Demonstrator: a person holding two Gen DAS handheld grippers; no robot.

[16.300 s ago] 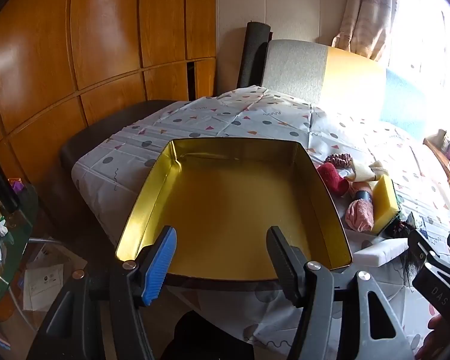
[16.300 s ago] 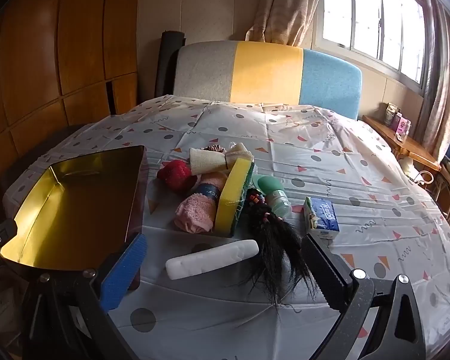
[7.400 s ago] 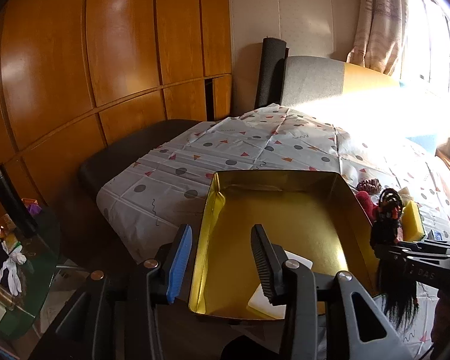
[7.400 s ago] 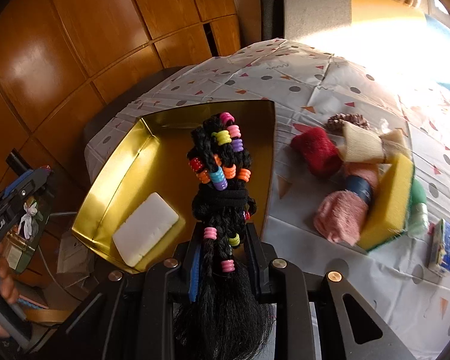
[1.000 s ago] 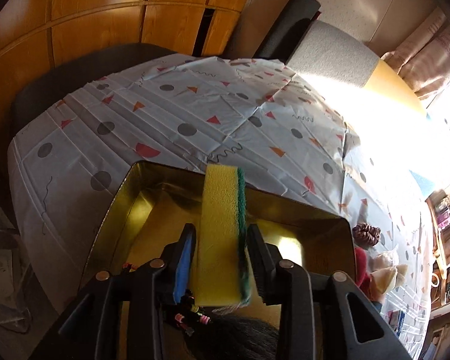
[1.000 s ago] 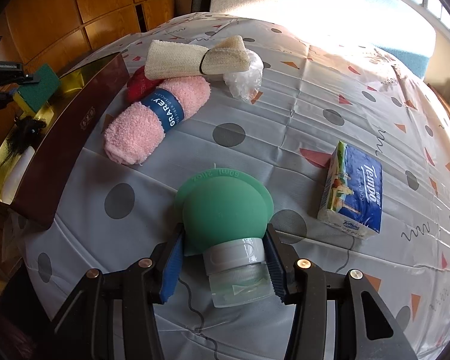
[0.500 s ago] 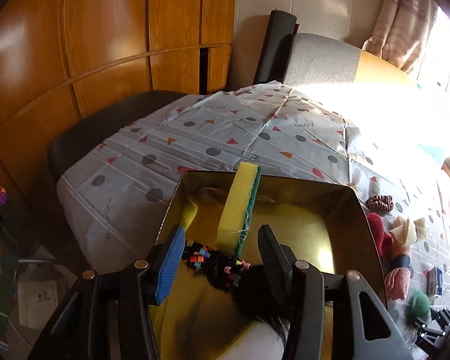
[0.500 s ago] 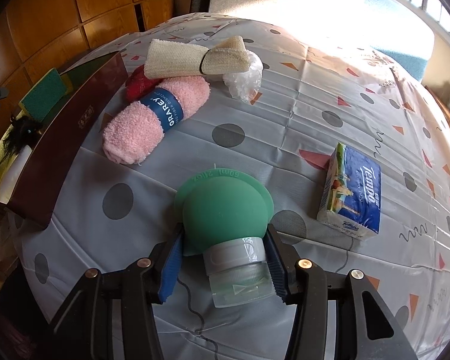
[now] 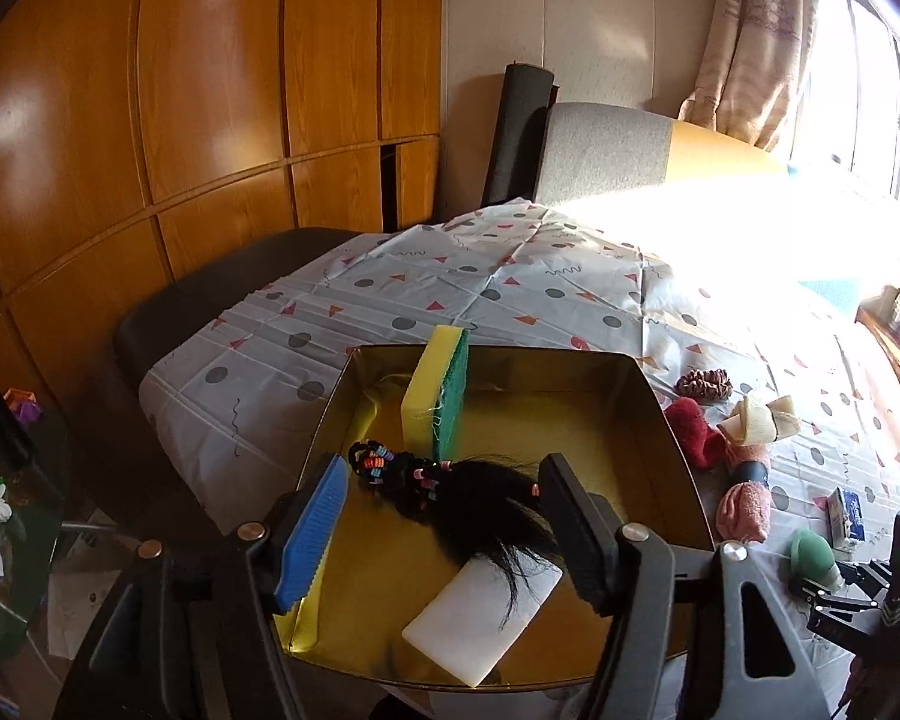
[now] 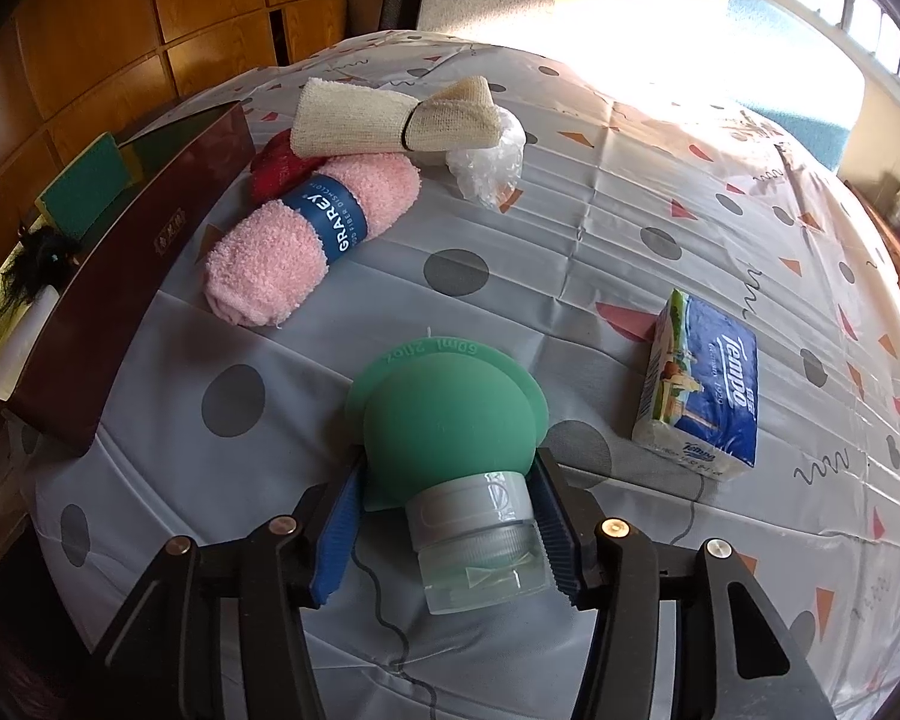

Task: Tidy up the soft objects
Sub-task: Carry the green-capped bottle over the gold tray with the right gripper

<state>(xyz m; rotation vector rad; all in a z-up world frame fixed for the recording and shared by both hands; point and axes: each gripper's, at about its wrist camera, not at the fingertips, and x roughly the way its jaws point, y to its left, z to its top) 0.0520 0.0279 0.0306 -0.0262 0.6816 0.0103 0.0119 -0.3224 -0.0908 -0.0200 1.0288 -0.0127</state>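
Your right fingers (image 10: pixel 450 534) pinch the green squeeze bottle's (image 10: pixel 450 420) slick cap near the desk's (image 10: pixel 630 228) front edge; it could slip out. Your left fingers (image 9: pixel 444 522) have just spread, empty, above the gold tin (image 9: pixel 660 396); its upright sponge (image 9: pixel 435 396) may topple.

A patterned tablecloth (image 10: pixel 600 192) bears a gold tin (image 9: pixel 672 438); pink towel (image 10: pixel 306 240); tissue pack (image 10: pixel 702 384).

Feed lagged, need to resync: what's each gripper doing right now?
Left gripper: open, jaws just widened, holding nothing, above the gold tin.
Right gripper: shut on the green bottle.
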